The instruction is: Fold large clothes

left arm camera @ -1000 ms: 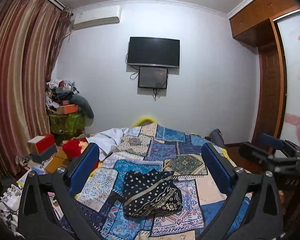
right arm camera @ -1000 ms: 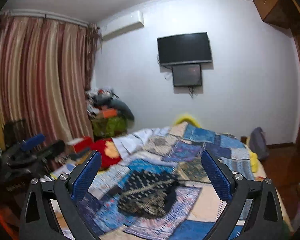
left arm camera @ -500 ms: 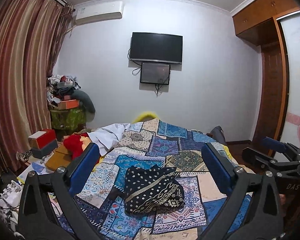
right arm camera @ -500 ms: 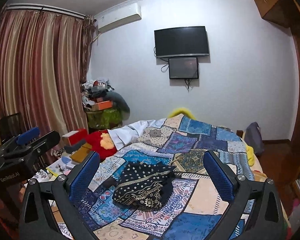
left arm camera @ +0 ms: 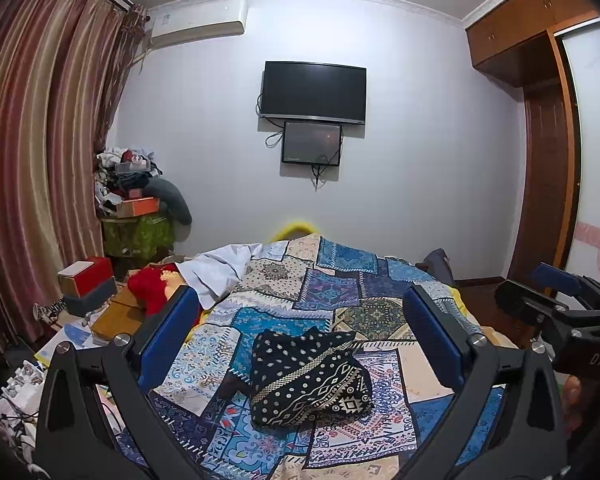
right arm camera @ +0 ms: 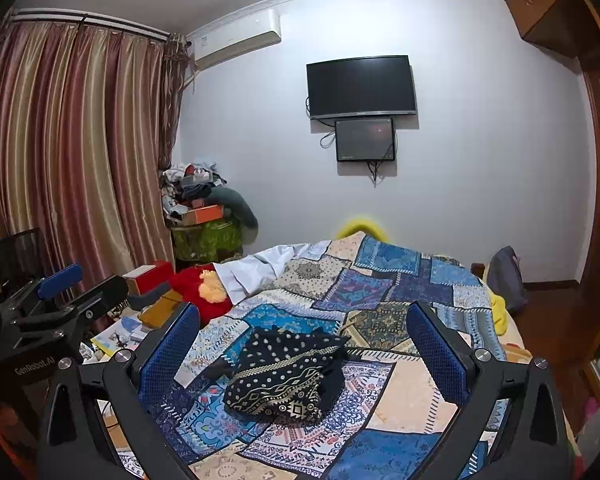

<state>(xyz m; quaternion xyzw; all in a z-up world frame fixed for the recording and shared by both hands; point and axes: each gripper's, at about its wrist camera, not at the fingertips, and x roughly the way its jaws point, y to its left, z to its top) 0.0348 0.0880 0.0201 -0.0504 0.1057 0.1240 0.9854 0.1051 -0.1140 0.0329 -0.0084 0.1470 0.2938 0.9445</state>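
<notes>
A black garment with cream dots and geometric bands [left arm camera: 306, 378] lies folded in a compact bundle on the patchwork bedspread [left arm camera: 340, 280]. It also shows in the right wrist view [right arm camera: 286, 376]. My left gripper [left arm camera: 300, 340] is open and empty, held above the near end of the bed, apart from the garment. My right gripper [right arm camera: 304, 344] is open and empty too, likewise above and short of the garment. Each gripper shows in the other's view: the right one [left arm camera: 560, 312] at the right, the left one [right arm camera: 48, 304] at the left.
A white cloth [left arm camera: 220, 268] and a red plush toy [left arm camera: 152, 284] lie at the bed's far left. Boxes [left arm camera: 88, 284] and clutter stand on the floor by the striped curtain [left arm camera: 28, 160]. A wardrobe [left arm camera: 548, 160] stands right. A TV [left arm camera: 314, 92] hangs on the far wall.
Both grippers have dropped and tilted slightly, so the bed and garment sit higher and nearer in view. The garment has not moved. Both jaws stay open.
</notes>
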